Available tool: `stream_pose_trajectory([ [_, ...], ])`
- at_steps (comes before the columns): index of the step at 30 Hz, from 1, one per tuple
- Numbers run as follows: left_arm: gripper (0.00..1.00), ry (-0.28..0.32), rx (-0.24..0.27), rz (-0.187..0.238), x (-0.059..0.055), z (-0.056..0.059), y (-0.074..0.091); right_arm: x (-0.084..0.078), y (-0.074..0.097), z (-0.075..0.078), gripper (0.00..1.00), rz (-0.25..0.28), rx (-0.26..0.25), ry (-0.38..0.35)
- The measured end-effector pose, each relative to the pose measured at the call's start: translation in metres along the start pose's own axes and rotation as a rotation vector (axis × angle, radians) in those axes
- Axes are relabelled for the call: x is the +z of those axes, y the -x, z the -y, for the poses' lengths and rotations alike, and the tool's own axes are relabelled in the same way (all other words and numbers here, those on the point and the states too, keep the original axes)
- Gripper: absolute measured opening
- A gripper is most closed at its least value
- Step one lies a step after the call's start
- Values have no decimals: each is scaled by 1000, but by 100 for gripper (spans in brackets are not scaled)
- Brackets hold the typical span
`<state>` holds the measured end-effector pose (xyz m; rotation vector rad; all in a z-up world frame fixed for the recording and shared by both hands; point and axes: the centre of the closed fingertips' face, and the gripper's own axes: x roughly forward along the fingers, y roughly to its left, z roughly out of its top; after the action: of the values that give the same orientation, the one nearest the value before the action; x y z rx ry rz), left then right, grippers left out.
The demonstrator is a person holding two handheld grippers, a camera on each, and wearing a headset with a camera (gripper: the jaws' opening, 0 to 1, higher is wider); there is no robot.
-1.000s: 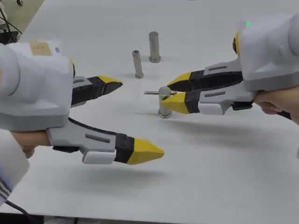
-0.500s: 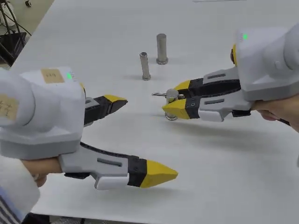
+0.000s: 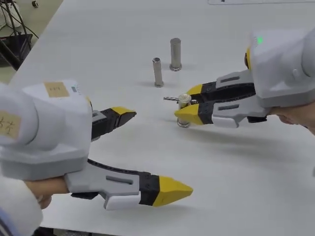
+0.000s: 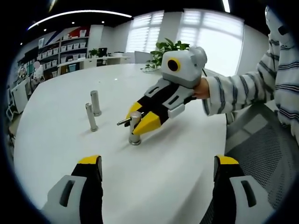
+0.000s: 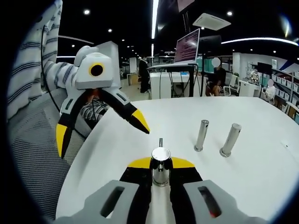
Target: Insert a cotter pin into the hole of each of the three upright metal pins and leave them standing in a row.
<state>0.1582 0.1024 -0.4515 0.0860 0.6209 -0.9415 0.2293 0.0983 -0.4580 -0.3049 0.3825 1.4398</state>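
The three metal pins are recorded as smooth, silvery cylinders with flared feet, set upright in a row on the matt white desk (image 3: 236,167), well in from its left edge: the far pin (image 3: 175,54), the middle pin (image 3: 157,72) and the near pin (image 3: 183,121). A thin cotter pin (image 3: 171,99) is seen lying crosswise through the near pin's head, and that pin is clamped between the yellow-tipped jaws of the right gripper (image 3: 189,102). The left gripper (image 3: 156,151) is held with its jaws spread wide, nearer the desk's front edge. An open-plan office with ceiling strip lights, shelving and bright windows is noted behind.
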Motion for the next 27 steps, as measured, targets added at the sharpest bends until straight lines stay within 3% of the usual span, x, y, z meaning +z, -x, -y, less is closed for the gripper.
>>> stream_pose_trajectory([
  [8, 99, 11, 17, 7, 0, -2, 4, 6, -3, 19, 7, 22, 4, 17],
  [16, 99, 18, 19, 1, -3, -3, 6, 4, -9, 17, 8, 14, 30, 49],
  [17, 99, 19, 19, 2, -3, -3, 6, 6, -9, 18, 8, 35, 28, 46],
  [27, 99, 18, 26, -1, -3, -4, 9, 6, -8, 17, 9, 37, 25, 55],
])
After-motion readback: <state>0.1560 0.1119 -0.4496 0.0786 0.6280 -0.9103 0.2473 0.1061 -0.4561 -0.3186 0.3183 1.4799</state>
